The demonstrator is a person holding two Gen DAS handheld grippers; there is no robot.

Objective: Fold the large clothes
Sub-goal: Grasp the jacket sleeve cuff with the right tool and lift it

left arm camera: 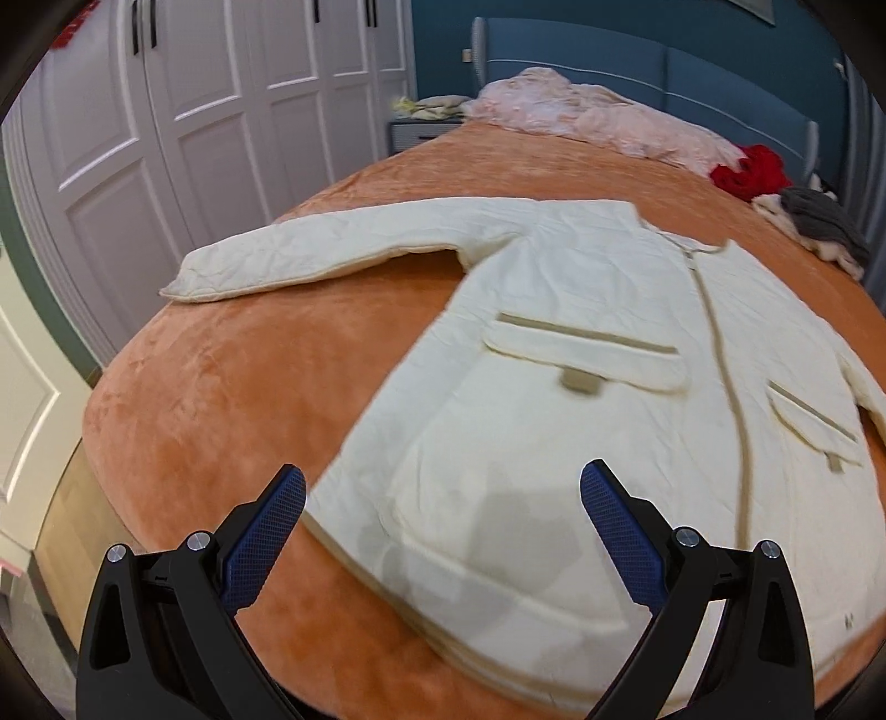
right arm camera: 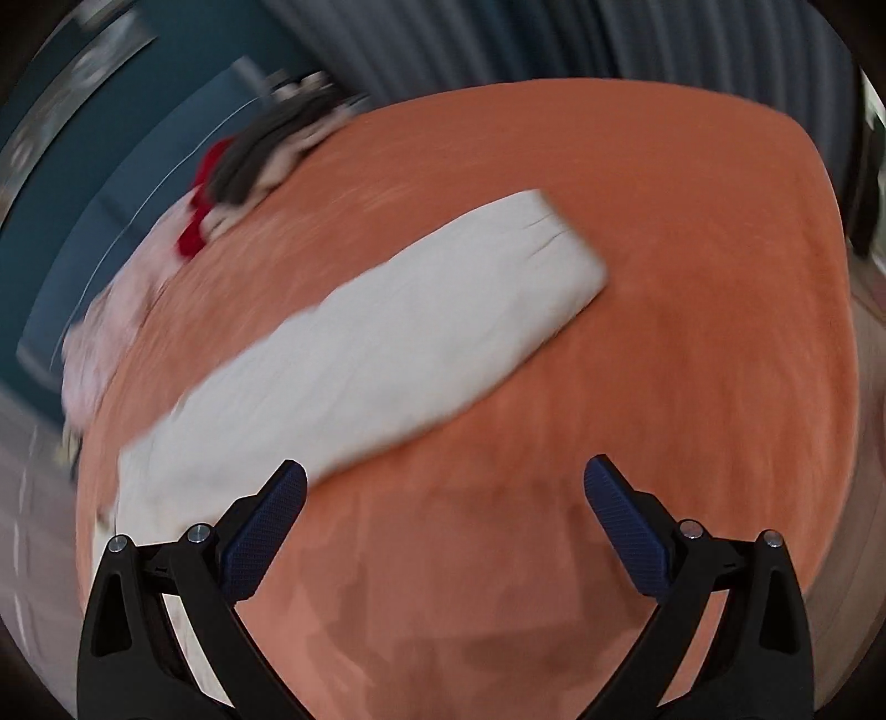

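A cream quilted jacket (left arm camera: 581,354) with tan trim, a centre zip and two flap pockets lies flat, front up, on an orange bedspread (left arm camera: 249,387). One sleeve (left arm camera: 332,249) stretches out to the left. My left gripper (left arm camera: 443,493) is open and empty, held above the jacket's bottom hem. In the right wrist view the other sleeve (right arm camera: 387,343) lies stretched across the bedspread (right arm camera: 664,387). My right gripper (right arm camera: 446,487) is open and empty, above the bedspread just beside that sleeve. This view is motion-blurred.
A pink quilt (left arm camera: 598,116), a red garment (left arm camera: 750,169) and a grey garment (left arm camera: 825,221) are heaped at the head of the bed by a blue headboard (left arm camera: 664,66). White wardrobe doors (left arm camera: 194,111) stand to the left. Grey curtains (right arm camera: 637,39) hang behind the bed.
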